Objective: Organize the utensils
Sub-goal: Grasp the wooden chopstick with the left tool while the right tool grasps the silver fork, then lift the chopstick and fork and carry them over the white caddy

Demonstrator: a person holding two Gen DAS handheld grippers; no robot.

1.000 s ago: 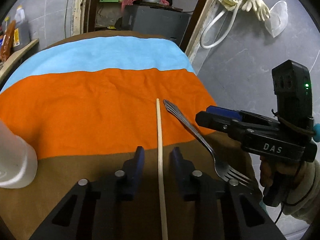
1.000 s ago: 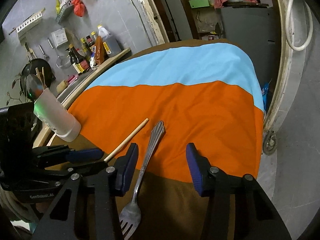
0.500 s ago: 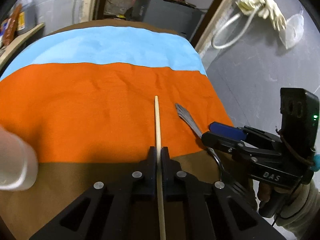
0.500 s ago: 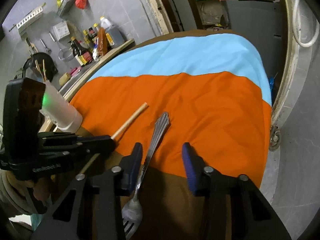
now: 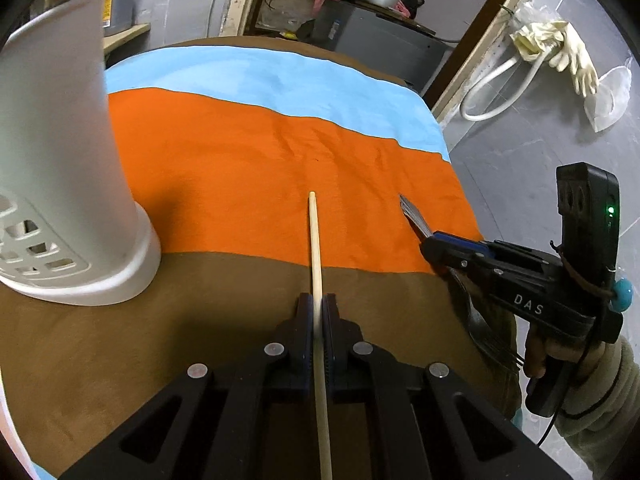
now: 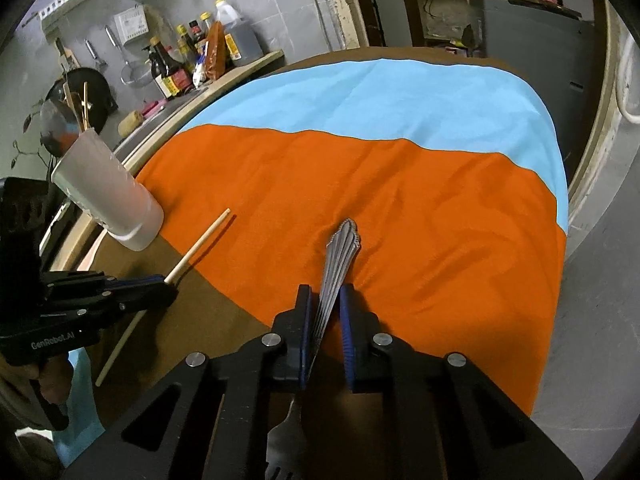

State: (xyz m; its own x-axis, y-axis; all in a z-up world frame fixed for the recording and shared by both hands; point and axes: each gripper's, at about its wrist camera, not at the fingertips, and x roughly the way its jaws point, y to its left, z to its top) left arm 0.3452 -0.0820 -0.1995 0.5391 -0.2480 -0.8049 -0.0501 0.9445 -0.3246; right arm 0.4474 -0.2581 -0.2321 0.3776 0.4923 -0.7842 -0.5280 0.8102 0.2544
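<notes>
On the table [image 5: 224, 312], over the brown band of the cloth [image 6: 400, 208], both pickups are in hand at once. The left gripper [image 5: 317, 312] is clamped on the chopstick [image 5: 315, 240], jaws nearly together. The right gripper [image 6: 325, 312] has just been closing, its jaws now narrow around the fork [image 6: 340, 252] (whether both pads press yet cannot be told). Next, probably, each utensil must be lifted and carried to the white holder [image 5: 60, 168], just left of the chopstick, then dropped in upright.
</notes>
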